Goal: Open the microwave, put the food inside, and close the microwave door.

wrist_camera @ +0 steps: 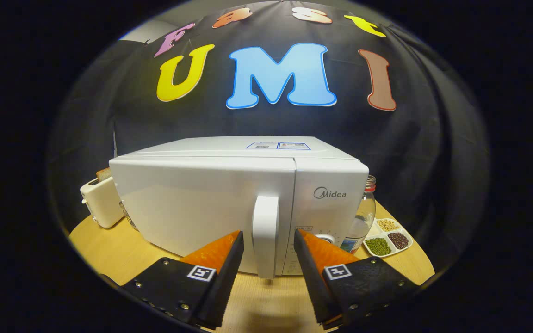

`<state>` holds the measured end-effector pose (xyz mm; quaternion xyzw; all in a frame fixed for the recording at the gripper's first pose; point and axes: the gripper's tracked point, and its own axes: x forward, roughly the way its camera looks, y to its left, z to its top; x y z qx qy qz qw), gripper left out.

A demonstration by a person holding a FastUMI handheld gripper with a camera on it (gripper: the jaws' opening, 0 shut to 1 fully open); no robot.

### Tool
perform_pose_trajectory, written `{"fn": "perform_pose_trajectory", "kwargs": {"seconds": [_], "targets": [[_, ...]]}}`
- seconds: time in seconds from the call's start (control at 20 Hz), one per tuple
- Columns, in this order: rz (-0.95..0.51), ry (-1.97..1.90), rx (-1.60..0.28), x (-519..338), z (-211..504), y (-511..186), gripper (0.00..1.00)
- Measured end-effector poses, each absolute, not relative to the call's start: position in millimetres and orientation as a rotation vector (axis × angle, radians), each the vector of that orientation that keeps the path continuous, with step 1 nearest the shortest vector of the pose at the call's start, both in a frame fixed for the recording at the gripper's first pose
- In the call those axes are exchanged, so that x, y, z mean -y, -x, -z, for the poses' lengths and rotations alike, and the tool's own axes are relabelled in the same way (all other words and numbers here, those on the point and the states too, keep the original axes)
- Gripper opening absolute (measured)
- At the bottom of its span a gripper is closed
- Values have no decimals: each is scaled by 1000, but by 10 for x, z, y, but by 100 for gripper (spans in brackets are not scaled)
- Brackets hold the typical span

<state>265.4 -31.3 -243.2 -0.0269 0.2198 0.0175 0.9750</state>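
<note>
Microwave (229, 203) sits on the bench (109, 249) just ahead of the hand-held gripper (269, 240), door shut. The door handle (265, 233) stands upright between the spread fingers, neither visibly pressing it, lined up for a pull to swing the door open. A toaster (101, 201) stands beyond to the left; a jar (363, 212) and a bean tray (389, 238) to the right.
</note>
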Motion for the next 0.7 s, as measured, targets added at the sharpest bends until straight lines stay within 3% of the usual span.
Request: {"fn": "perform_pose_trajectory", "kwargs": {"seconds": [0.15, 0.25, 0.35, 0.6, 0.7], "targets": [[-26, 60, -443, 316, 2439, -2713, 55], [-19, 79, -443, 280, 2439, -2718, 32], [-24, 93, -447, 270, 2451, -2706, 30], [-54, 99, -462, 261, 2418, -2653, 5], [-63, 113, -484, 252, 2437, -2620, 4]]}}
